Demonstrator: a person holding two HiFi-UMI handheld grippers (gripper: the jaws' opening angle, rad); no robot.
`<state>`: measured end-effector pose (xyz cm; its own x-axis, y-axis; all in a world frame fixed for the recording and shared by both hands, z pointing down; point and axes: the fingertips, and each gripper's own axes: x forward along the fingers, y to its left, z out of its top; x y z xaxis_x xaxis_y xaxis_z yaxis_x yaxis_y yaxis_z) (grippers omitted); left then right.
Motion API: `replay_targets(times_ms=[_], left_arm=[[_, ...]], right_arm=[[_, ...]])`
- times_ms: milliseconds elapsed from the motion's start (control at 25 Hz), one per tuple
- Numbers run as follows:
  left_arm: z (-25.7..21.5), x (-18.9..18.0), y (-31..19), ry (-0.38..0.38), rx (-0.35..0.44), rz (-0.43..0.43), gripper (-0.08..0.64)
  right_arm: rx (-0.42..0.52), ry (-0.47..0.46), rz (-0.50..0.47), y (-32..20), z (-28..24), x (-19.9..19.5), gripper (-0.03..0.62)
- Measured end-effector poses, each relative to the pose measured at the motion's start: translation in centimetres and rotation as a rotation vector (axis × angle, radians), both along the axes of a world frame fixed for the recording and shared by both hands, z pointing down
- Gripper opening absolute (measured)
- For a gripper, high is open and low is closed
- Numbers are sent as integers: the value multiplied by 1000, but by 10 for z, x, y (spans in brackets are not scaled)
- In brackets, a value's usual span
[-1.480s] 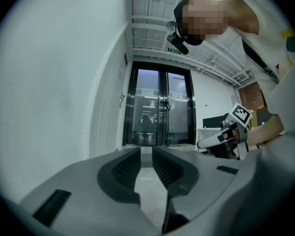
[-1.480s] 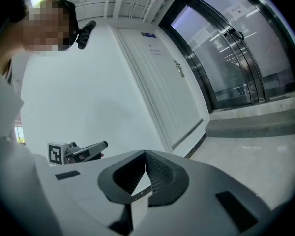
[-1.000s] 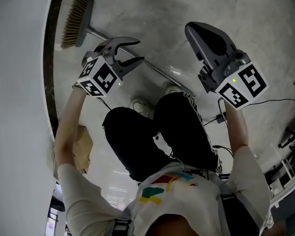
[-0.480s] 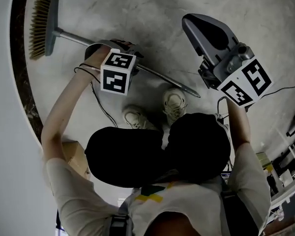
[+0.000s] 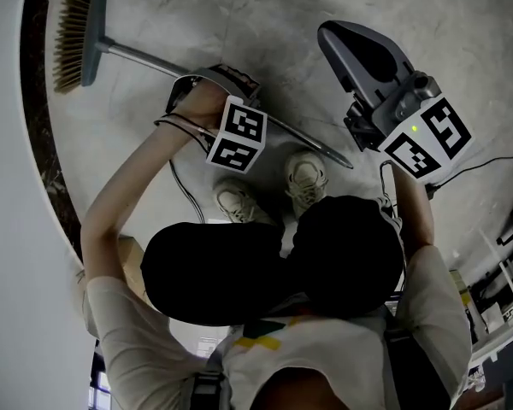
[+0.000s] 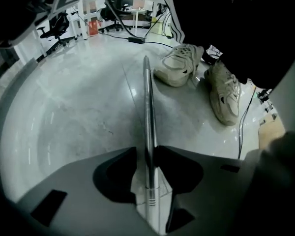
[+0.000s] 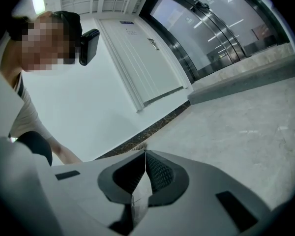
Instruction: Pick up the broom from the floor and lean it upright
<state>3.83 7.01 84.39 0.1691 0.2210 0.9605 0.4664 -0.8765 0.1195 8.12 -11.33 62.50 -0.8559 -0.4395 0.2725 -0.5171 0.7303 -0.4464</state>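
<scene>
Straddling the silver metal broom handle (image 6: 147, 97) on the grey floor (image 6: 78, 107), my left gripper (image 6: 146, 154) has just been closing, not yet clamped, while my right gripper (image 7: 145, 154) is clenched empty.

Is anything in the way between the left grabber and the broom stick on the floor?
Nothing visible is. The left gripper has the broom handle right between its jaws, which have just been closing round it. The shoes stand off to one side, further along the handle.
</scene>
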Motion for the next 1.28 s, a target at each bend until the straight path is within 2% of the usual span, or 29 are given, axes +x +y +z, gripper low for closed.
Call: replay_targets(times_ms=[40,120,320,480,600,800,960,1160,1280], left_arm=[[0,3,-2,5,7,-15,168],[-1,5,-5,12,1,-25,141],[2,2,-7,58,-25,-56,124],[3,-3,-17,111,9,-140,121],[-13,-4,-38,182,48,-226,121],[-92,0,-121,326,145,-407,120],[-166,-18,-183,446,206,-543,118],[-263,-43,-228,607,279,-681,118],[-314,-64,-241,693,328,-771,118]], right_arm=[[-2,-6,2,0,-1,1,8],[-4,-18,7,0,-2,1,8],[10,-36,22,-2,-6,2,8],[41,-38,35,0,-14,2,8],[94,-34,37,-1,-28,1,8],[239,-46,39,-33,-102,5,8],[377,-116,-4,-57,-198,-31,8],[518,-194,-82,-44,-312,-67,8],[554,-200,-109,-28,-348,-69,8]])
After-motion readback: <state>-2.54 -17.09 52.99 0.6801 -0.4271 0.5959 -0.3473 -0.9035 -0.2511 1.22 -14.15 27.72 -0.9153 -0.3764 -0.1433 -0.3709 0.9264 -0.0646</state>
